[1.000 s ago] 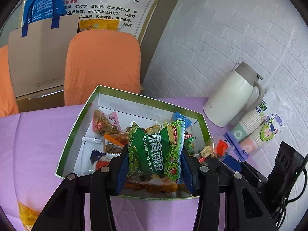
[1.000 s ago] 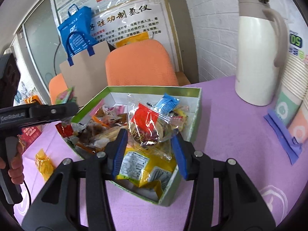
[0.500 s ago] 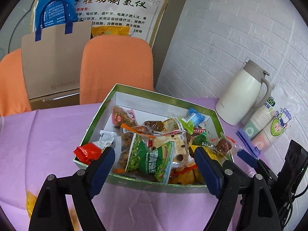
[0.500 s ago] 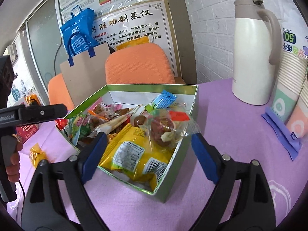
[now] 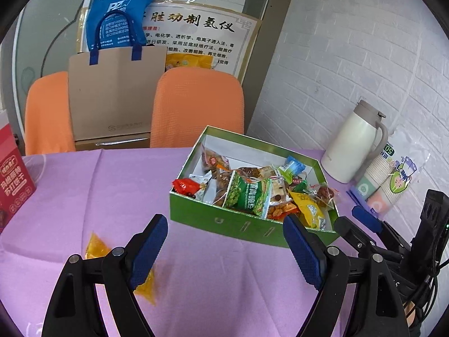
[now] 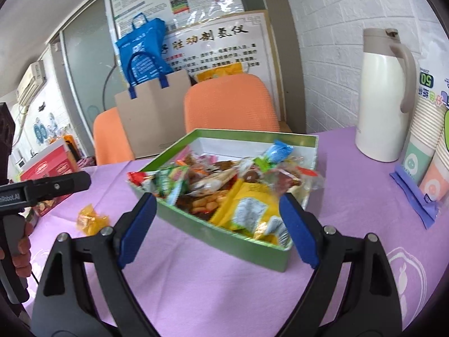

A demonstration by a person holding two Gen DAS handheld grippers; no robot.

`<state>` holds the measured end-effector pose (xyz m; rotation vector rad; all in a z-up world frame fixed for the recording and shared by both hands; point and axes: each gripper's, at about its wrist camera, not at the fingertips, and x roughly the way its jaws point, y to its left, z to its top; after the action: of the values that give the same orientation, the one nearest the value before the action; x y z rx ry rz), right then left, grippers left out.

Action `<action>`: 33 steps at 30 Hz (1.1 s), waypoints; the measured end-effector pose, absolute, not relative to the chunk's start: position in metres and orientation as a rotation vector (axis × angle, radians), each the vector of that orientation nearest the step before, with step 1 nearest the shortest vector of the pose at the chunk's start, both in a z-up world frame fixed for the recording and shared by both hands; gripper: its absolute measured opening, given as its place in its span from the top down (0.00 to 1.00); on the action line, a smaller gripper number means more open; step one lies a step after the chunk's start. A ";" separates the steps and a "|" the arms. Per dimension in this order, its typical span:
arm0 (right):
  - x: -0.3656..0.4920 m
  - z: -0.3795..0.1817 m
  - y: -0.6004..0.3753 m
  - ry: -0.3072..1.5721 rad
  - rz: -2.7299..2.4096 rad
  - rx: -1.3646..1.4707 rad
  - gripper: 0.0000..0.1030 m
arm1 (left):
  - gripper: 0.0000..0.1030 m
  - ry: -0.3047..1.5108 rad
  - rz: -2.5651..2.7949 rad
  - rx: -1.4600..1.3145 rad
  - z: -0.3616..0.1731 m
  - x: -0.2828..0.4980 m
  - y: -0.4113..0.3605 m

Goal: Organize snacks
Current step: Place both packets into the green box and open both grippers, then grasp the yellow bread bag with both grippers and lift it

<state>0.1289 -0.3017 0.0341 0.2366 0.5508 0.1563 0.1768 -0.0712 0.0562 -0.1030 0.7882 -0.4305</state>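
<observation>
Two claws, left gripper (image 5: 224, 221) and right gripper (image 6: 217, 200), both wide open, just done opening, nothing between the pads.

And the snacks?

Piled up in the green box (image 5: 247, 229) on the purple cloth (image 5: 84, 191), green pea pack (image 5: 247, 193) on top. One yellow candy (image 5: 96, 248) alone on the cloth, just beside the left gripper.

Could go wrong how?

Heaped too high! Clear bag (image 5: 325, 193) hanging over the right rim, ready to slide out from one small bump. Need to grab the candy softly, too: thin and flat, easy to miss, easy to pinch the cloth with. Then back over the box slowly, away from the white jug (image 5: 353, 146) and paper cups (image 5: 384, 179).
</observation>
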 end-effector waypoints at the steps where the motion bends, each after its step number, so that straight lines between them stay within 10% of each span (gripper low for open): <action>1: 0.126 0.035 -0.295 0.550 0.170 0.233 0.13 | 0.16 0.789 -0.429 -0.108 0.056 0.172 -0.065; 33: 0.190 -0.035 -0.104 0.892 0.568 0.216 0.25 | 0.18 1.029 -0.502 -0.367 -0.045 0.222 0.086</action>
<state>0.1901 -0.1044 -0.0349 0.2157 0.8922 0.5685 0.2223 0.0855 -0.0454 -0.3668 1.0286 -0.5019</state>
